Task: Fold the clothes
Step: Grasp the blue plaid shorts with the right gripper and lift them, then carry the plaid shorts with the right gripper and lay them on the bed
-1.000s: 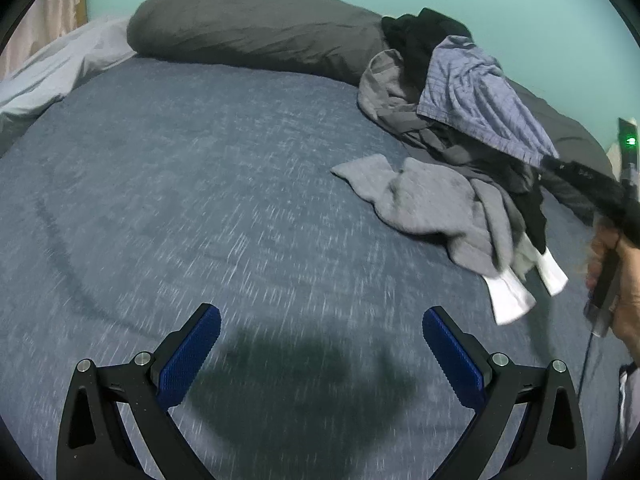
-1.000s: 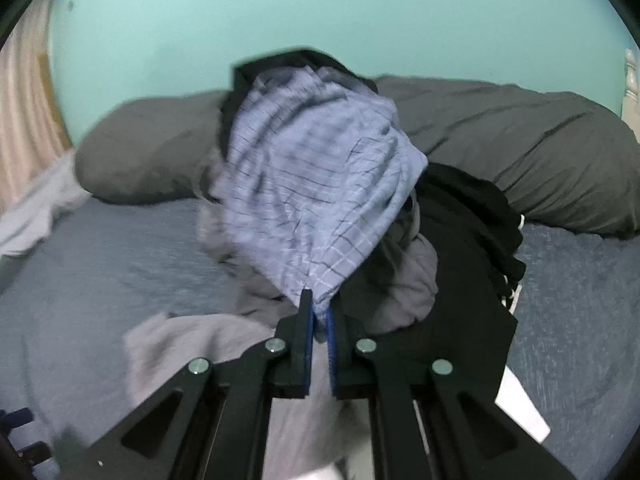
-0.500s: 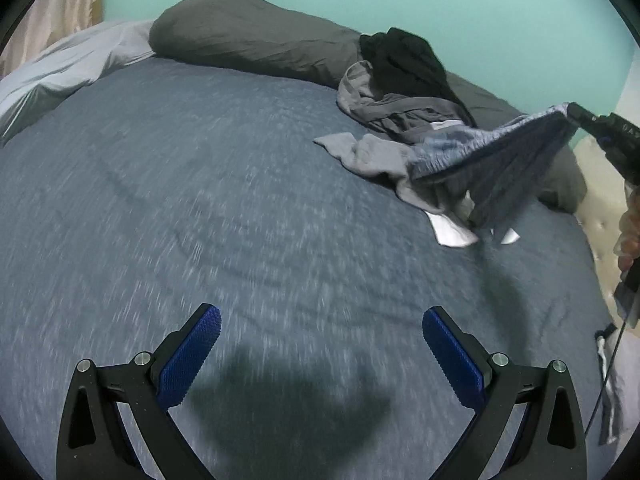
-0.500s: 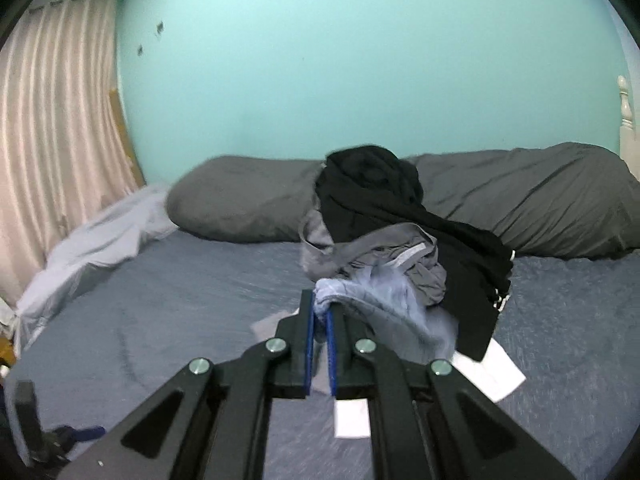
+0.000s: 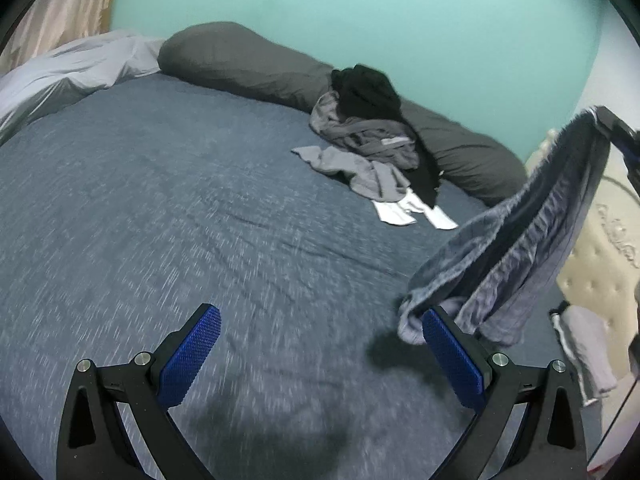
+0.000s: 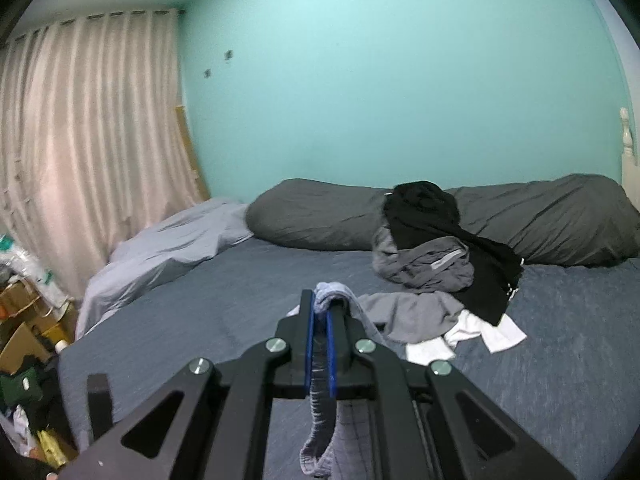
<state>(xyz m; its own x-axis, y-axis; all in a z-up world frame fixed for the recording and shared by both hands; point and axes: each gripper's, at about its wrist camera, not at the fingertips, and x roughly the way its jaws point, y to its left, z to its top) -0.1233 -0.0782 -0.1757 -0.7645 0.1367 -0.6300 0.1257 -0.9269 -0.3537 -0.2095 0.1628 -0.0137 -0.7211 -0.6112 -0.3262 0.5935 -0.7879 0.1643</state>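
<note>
The left wrist view looks down, low and close, across the bed (image 5: 168, 184) toward the far pillows (image 5: 248, 64). The right wrist view sits higher, facing level at the wall (image 6: 380, 80). Both share the clothes pile (image 6: 432, 256).

The left claw (image 5: 320, 356) is hovering wide open over the bed (image 5: 180, 200); blue checked shorts (image 5: 516, 248) are dangling beside it.

No text, brand or number can be read anywhere. The pale tag on the grey garment (image 6: 446, 261), at two o'clock of the bed, is blurred.
</note>
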